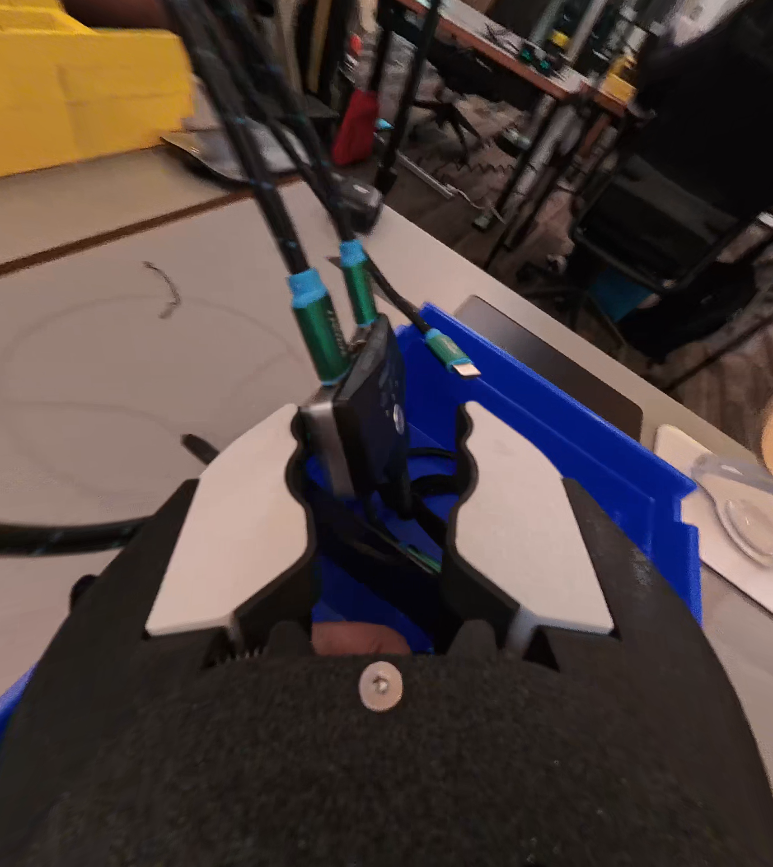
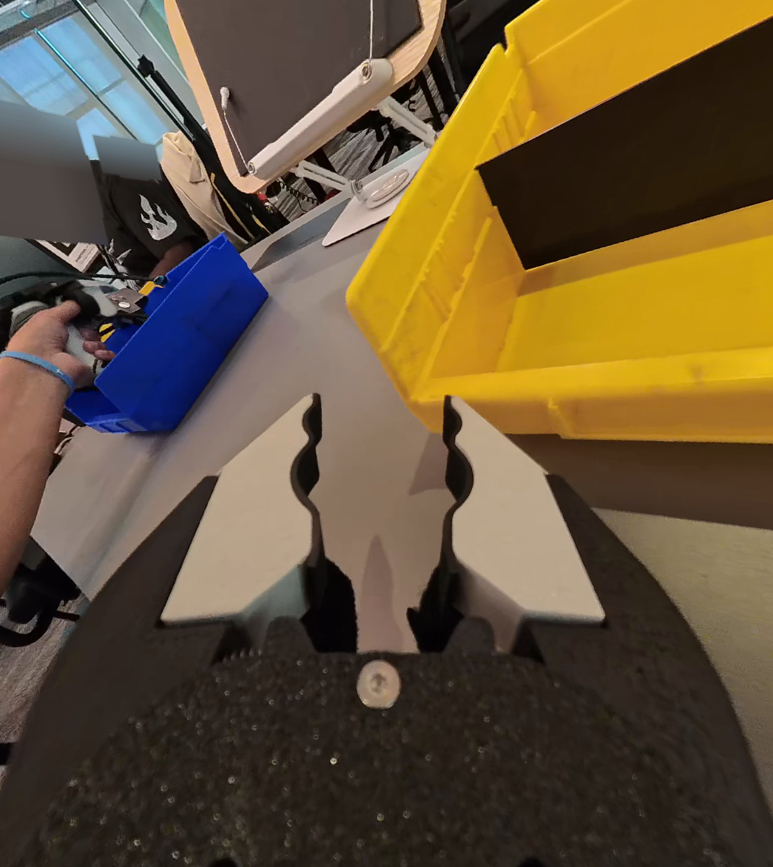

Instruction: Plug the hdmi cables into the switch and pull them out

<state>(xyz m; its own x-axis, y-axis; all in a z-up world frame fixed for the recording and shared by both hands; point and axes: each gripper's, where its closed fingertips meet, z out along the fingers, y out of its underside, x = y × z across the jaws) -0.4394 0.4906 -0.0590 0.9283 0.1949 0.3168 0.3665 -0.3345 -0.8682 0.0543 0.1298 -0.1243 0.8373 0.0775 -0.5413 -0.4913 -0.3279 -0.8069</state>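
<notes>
The HDMI switch (image 1: pixel 370 413) is a slim dark box with a grey metal edge and pale markings on its face, standing tilted on end over the blue bin (image 1: pixel 562 422). Two braided black HDMI cables (image 1: pixel 243 140) with green metallic plugs and light-blue collars (image 1: pixel 323 338) are seated in its upper edge side by side. A third, smaller green plug (image 1: pixel 450 356) hangs loose just beside it, unplugged (its bare metal tip shows).

The left gripper (image 1: pixel 377 413) has its fingers spread; the switch touches the left fingertip (image 1: pixel 281 431) but sits apart from the right one, so a firm grip cannot be confirmed. The switch's lower end is hidden among dark cables in the bin.

The right gripper (image 2: pixel 382 403) is parted and empty above the grey table (image 2: pixel 328 338), just beside the yellow bin (image 2: pixel 609 305). In its view the left gripper is mostly hidden behind a hand (image 2: pixel 53 335) and the bin wall.
</notes>
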